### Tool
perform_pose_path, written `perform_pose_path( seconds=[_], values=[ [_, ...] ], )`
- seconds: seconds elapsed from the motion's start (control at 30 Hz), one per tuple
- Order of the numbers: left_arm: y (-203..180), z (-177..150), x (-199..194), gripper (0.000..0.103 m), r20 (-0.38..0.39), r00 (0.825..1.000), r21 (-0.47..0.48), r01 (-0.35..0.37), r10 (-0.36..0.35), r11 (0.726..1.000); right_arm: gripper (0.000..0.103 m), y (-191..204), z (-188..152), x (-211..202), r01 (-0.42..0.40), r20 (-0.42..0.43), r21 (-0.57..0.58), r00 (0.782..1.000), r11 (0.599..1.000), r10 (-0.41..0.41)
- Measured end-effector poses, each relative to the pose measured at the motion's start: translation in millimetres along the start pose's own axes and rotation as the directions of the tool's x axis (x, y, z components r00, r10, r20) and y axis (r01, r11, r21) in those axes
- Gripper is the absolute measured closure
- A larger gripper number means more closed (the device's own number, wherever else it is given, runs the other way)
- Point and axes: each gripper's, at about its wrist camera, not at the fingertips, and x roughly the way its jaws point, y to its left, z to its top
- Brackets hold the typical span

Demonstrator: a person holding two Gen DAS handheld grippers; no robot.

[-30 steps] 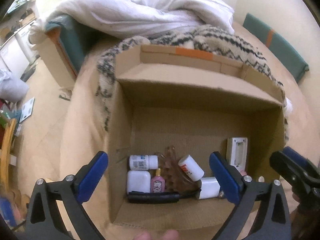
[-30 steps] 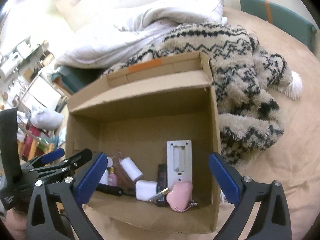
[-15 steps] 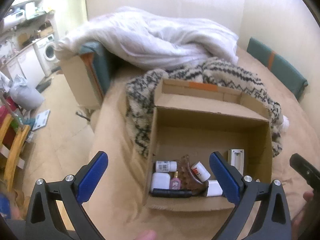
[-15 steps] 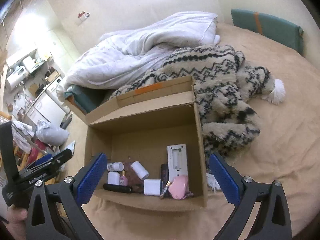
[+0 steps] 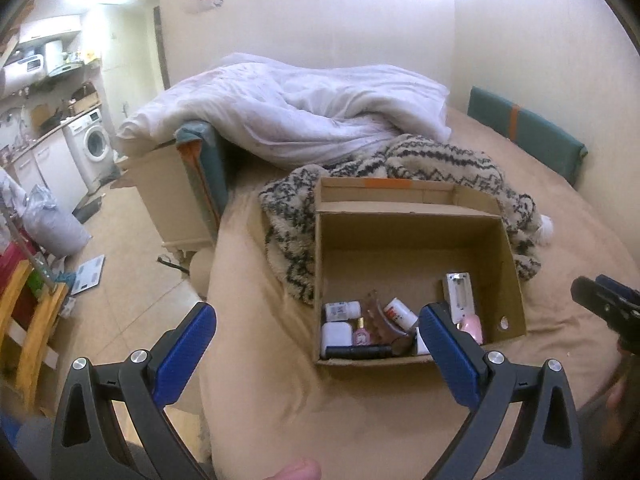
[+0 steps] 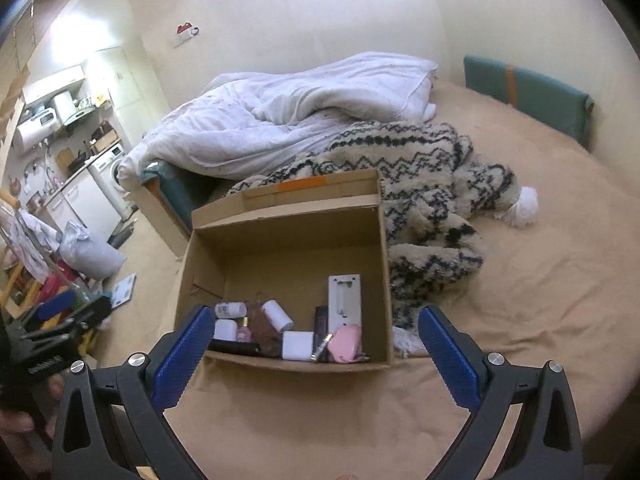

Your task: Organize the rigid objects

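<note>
Presently: left hand-held gripper (image 5: 316, 344) and right hand-held gripper (image 6: 314, 340), both spread wide, empty, above bed (image 6: 540, 320). Cardboard box (image 6: 382, 280) holds bottles, remote, pink pouch. Approach advised: descend squarely, single item.

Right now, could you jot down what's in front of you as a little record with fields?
setting: a bed with a tan cover
container: open cardboard box on the bed
contents: small items along the box's near wall, including a pink pouch, a white block, a white panel and small white bottles
beside box: patterned fuzzy blanket, touching its right and far sides
behind: white duvet
left tool: open, holding nothing
right tool: open, holding nothing
</note>
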Motion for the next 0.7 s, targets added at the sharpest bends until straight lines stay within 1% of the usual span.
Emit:
perform_pose_path(
  seconds=[0.13,0.17,0.23,0.3,0.4,0.47,0.57,0.7],
  values=[
    [10.6,-12.1,5.1,0.002,-0.033,0.999,-0.048,-0.027,0.025,0.998,0.0,-4.7,-16.3,3.6,0.034,0.013,0.016,0.999,0.999,-0.034],
    [12.6,-12.7,7.1,0.002,-0.041,0.999,-0.059,-0.031,0.029,0.998,0.0,-4.8,-18.4,7.7,0.048,0.003,0.013,0.999,0.999,-0.048],
    [15.9,-11.9,12.5,0.002,-0.051,0.998,-0.084,-0.042,0.038,0.996,0.0,-3.5,-17.2,13.3,0.062,-0.008,0.003,0.998,0.998,-0.062],
    [17.0,-11.0,16.6,0.002,-0.05,0.998,-0.102,-0.054,0.049,0.993,0.0,-2.7,-16.3,16.1,0.063,0.0,0.005,0.998,0.998,-0.063],
    [12.2,-11.1,20.8,0.001,-0.054,0.998,-0.096,-0.049,0.043,0.994,0.0,0.0,-18.6,24.4,0.065,-0.028,-0.006,0.998,0.998,-0.065],
    [7.5,-13.7,22.0,0.001,-0.06,0.998,-0.076,-0.03,0.025,0.997,0.0,1.3,-20.7,26.4,0.062,-0.037,-0.01,0.997,0.998,-0.063],
    [4.6,-14.5,22.3,0.001,-0.058,0.998,-0.065,-0.009,0.006,0.998,0.0,3.1,-20.9,26.0,0.065,-0.032,-0.02,0.997,0.998,-0.065],
    [5.2,-13.8,22.8,0.001,-0.068,0.998,-0.069,-0.015,0.01,0.997,0.0,2.6,-20.8,26.1,0.063,-0.031,-0.011,0.998,0.998,-0.063]
  ],
)
